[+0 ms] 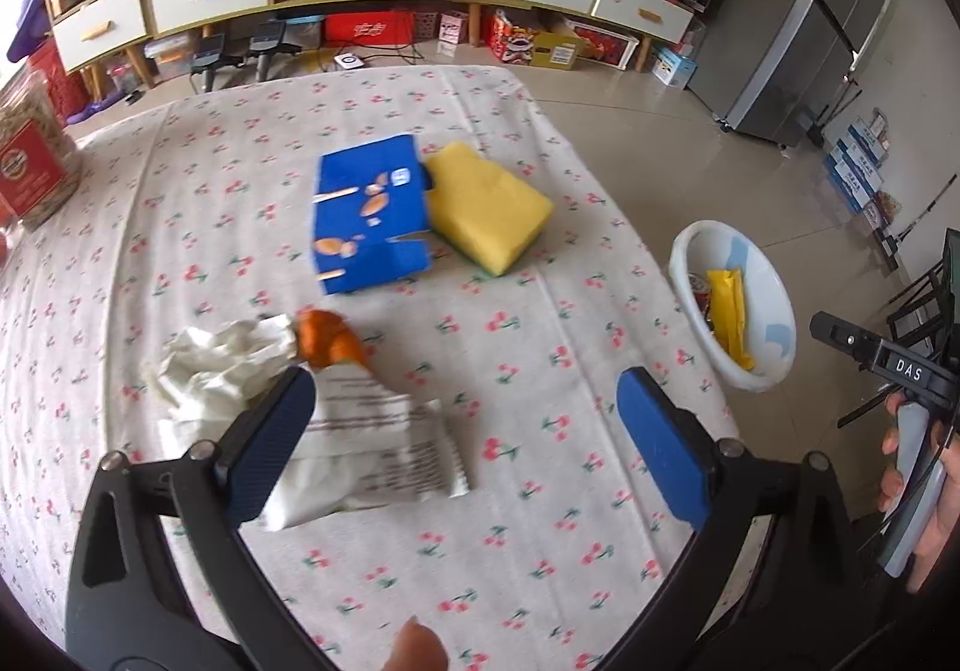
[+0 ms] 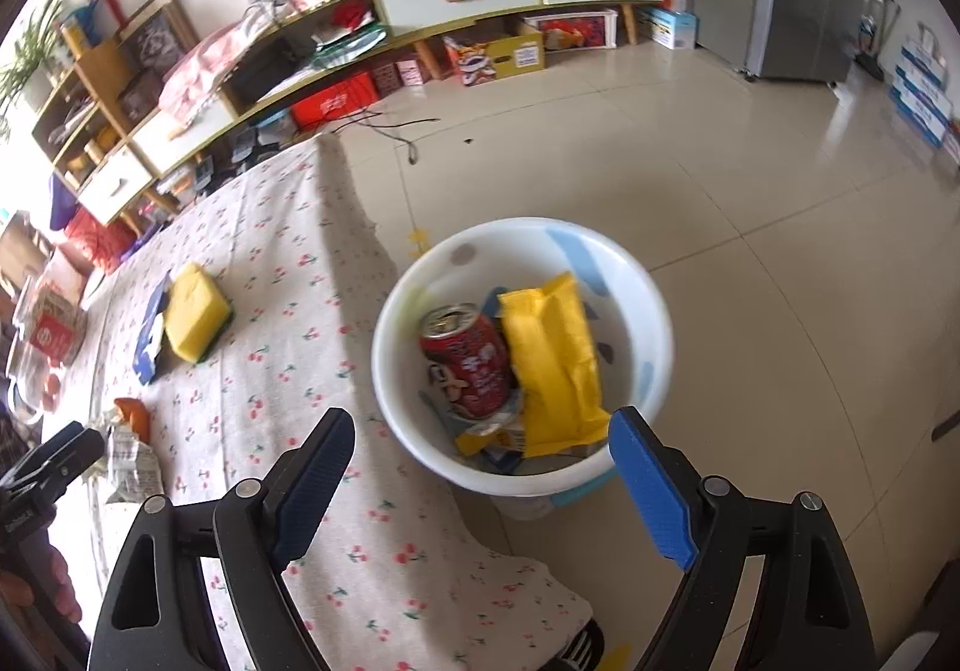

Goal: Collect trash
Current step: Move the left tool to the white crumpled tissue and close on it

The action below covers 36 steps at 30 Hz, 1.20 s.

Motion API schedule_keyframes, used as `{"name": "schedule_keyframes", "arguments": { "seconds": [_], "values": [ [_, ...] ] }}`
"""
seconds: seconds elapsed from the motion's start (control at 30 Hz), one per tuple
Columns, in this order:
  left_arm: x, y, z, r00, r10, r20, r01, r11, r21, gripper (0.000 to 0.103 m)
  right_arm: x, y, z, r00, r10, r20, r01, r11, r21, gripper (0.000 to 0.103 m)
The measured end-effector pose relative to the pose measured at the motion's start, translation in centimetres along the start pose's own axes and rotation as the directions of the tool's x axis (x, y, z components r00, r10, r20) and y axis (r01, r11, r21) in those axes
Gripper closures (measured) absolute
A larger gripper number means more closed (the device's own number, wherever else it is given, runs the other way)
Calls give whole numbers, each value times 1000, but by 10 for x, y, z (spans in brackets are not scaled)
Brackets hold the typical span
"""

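My left tongs (image 1: 465, 434), wide open and empty, hover over the white wrapper (image 1: 372, 449) on the desk (image 1: 540, 551), next for the bin (image 2: 654, 323), where my right tongs (image 2: 480, 461) gape empty.

The left black two-finger gripper with blue pads (image 1: 465, 431) hangs with its jaws spread wide. The right black gripper with blue pads (image 2: 480, 467) is likewise wide apart, empty.

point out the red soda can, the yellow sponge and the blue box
red soda can (image 2: 471, 365), right wrist view, its printed side
yellow sponge (image 1: 487, 203), left wrist view, its top face
blue box (image 1: 369, 212), left wrist view, its top face
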<state>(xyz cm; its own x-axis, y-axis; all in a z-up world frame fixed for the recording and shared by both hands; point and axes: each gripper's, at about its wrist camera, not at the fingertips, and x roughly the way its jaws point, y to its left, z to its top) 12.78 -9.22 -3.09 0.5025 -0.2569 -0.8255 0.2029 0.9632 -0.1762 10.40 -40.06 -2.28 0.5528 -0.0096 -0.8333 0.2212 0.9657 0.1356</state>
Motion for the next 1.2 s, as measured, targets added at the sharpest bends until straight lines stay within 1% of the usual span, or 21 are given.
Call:
{"name": "schedule_keyframes", "arguments": {
  "seconds": [0.23, 0.47, 0.77, 1.03, 1.13, 1.2],
  "values": [
    [-11, 41, -10, 999, 35, -10, -35, 999, -26, 3, 6, 37, 1, 1000, 13, -9, -14, 998, -57, 15],
    [-20, 72, -15, 997, 71, -24, -72, 997, -39, 3, 15, 71, 1, 999, 19, -26, -22, 993, -116, 14],
    [-28, 103, -17, 996, 84, -42, -86, 994, -65, 3, 25, 103, 1, 999, 24, -44, -31, 985, -168, 14],
    [-29, 128, -22, 989, 143, -30, -144, 989, -25, 3, 32, 127, 1, 998, 24, -56, -35, 978, -205, 14],
    [-24, 138, -28, 989, 145, -27, -146, 989, -14, 3, 34, 136, 1, 998, 23, -59, -36, 974, -225, 14],
    [-19, 142, -31, 990, 135, -39, -136, 991, -16, 3, 37, 142, 0, 998, 22, -67, -37, 971, -234, 14]
  ]
}}
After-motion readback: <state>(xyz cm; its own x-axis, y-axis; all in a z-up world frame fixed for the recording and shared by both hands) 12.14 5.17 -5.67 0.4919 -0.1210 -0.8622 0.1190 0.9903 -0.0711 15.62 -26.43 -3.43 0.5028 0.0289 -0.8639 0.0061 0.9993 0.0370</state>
